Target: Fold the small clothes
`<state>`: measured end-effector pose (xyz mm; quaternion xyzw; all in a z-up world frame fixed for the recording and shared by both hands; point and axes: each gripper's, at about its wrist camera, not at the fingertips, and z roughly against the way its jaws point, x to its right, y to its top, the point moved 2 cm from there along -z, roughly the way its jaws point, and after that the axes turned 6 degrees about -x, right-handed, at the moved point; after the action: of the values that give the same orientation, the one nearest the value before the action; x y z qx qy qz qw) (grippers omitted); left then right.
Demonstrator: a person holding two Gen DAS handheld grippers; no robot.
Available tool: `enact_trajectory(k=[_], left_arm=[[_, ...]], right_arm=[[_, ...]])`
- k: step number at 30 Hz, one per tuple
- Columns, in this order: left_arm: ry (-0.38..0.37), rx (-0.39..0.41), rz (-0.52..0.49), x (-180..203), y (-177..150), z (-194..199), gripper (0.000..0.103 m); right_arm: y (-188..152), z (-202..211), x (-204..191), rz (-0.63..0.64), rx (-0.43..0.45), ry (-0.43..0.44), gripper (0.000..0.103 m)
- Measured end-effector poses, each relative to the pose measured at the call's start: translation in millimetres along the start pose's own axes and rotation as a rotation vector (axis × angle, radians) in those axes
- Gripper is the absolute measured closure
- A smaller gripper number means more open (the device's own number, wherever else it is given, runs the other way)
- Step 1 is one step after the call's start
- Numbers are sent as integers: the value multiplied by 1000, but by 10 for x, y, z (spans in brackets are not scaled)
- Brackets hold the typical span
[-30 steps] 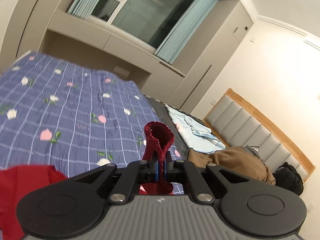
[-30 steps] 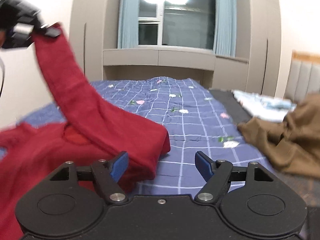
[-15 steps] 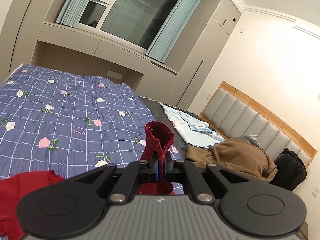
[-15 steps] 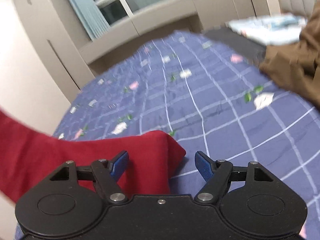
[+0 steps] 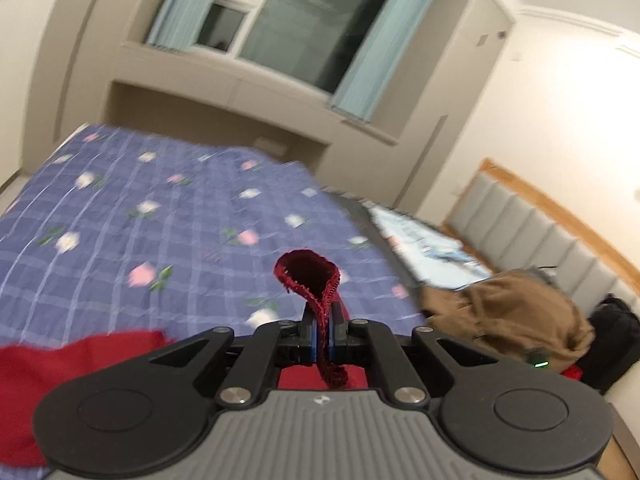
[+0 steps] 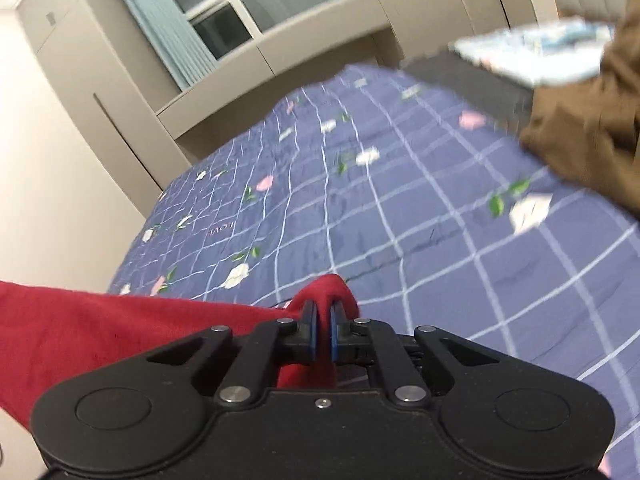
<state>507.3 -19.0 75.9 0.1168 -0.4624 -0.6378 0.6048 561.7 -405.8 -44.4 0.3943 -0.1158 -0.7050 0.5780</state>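
Observation:
A small red knit garment lies on the blue checked flowered bedspread. My left gripper is shut on a dark red ribbed edge of it, which stands up in a loop past the fingers. In the right wrist view the same red garment spreads to the left, and my right gripper is shut on a bunched corner of it just above the bedspread.
A brown garment is heaped at the right of the bed, also in the right wrist view. A light blue folded cloth lies behind it. A padded headboard, a black bag and wardrobes surround the bed.
My right gripper was open over the garment's corner; it has closed on that corner. The left gripper keeps its hold and has tilted and shifted slightly.

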Motion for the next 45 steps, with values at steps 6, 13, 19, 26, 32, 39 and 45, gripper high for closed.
enact_trajectory(k=[6,13,19,26,32,39,45], left_arm=[[101,-70,68,-606,-488,-287,99],[144,2,34,-954,-658,-164,99],[232,49,-13,-1078,-609,-47,99],[286,14,37,-1371,-711,-22,99],[271,22,45,-1410,-716,-20,99],[261,42,41,-1410,-658,10,99],[323,-23,29,-1527,-695,-90,98]], right_arm=[[-161,-71,-140,131,19,-83,97],[-319,-23,-630,366,90,-147,96],[-486,-210,-975,450,70,-172,76],[-600,-286,-1148,473,57,-150,55],[-476,-435,-937,367,-1,-223,51],[-352,-708,-613,227,-107,-180,99],[-306,-619,-518,234,-70,-201,99]])
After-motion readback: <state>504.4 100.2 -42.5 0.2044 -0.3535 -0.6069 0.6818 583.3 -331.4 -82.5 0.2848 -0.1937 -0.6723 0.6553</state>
